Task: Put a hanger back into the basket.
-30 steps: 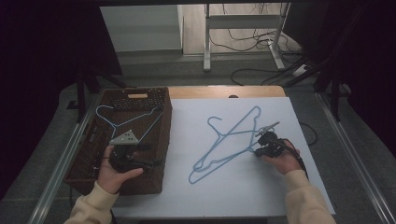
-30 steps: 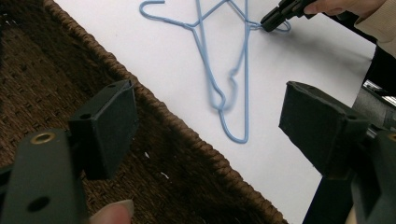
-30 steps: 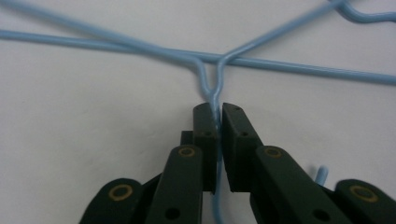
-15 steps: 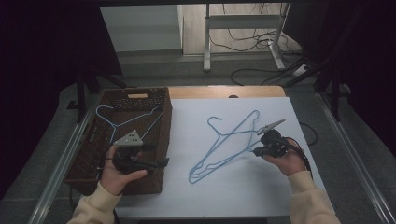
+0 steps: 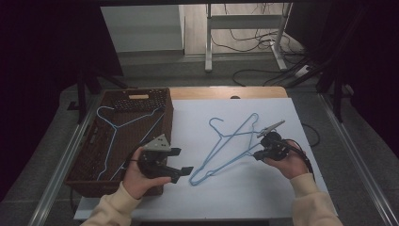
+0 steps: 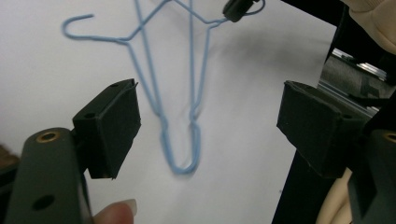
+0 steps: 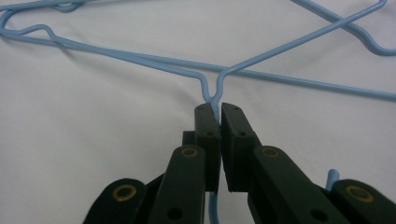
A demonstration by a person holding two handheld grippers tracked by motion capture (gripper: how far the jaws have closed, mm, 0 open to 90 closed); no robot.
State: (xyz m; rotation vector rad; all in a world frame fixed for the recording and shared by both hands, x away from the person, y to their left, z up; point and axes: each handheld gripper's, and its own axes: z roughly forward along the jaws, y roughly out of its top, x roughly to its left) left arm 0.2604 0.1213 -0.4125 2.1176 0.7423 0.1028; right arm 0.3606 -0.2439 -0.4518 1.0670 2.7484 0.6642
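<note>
At right of centre the right gripper pinches the blue hanger on the white table, while the left gripper, lower left, gapes wide, empty.

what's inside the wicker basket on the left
One blue wire hanger lies inside the wicker basket. The left gripper and hand cover its near right corner, so that part stays unseen.

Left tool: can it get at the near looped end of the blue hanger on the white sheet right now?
Probably yes. The left tool is open, aimed at the hanger's looped end, with bare white sheet between. The right tool pinches the hanger farther off.
</note>
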